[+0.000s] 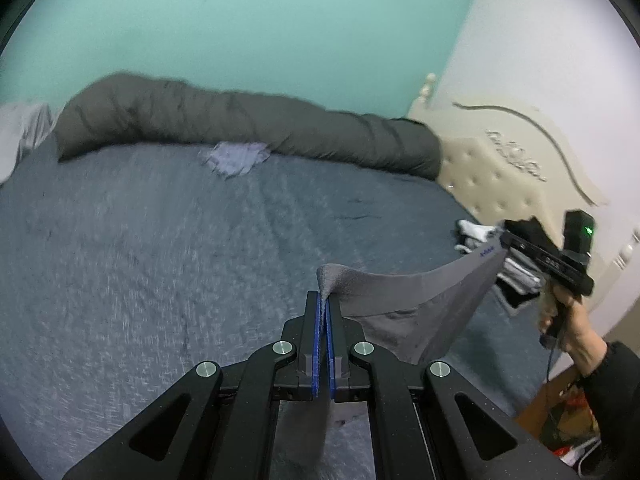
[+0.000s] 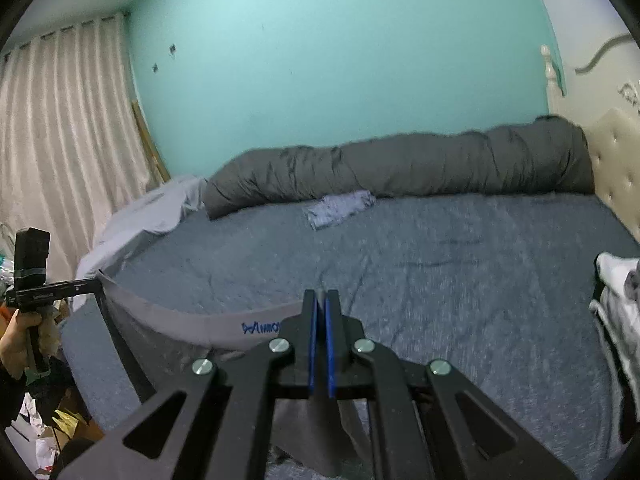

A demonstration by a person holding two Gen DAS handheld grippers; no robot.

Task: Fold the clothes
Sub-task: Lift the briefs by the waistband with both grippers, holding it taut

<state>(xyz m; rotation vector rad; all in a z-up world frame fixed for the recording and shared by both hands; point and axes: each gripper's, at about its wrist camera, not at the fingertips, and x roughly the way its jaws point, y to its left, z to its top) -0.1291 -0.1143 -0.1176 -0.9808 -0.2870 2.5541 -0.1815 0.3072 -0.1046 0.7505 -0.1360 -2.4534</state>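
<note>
The left gripper [image 1: 323,300] is closed on one end of the waistband of a pair of grey underwear [image 1: 408,300], the cloth pinched between its blue pads. The right gripper [image 2: 320,300] is likewise clamped on the other end of the waistband, near the blue lettering on the band. The garment hangs stretched between the two tools, raised above the near edge of the bed [image 1: 160,260], its body drooping below the band.

In the left wrist view the person's right hand [image 1: 568,320] grips the handle of the right tool at the right of the scene; in the right wrist view the left hand [image 2: 20,340] holds the other tool at the far left.

A rolled dark grey duvet [image 2: 400,164] lies along the far side of the bed against the teal wall. Just in front of it sits a small folded pale-patterned garment [image 2: 340,208]. A pile of black, white and grey clothes [image 1: 516,280] lies at the right edge of the bed beside the cream tufted headboard [image 1: 492,176]. No containers can be made out clearly; clutter beside the bed is too blurred to tell.
</note>
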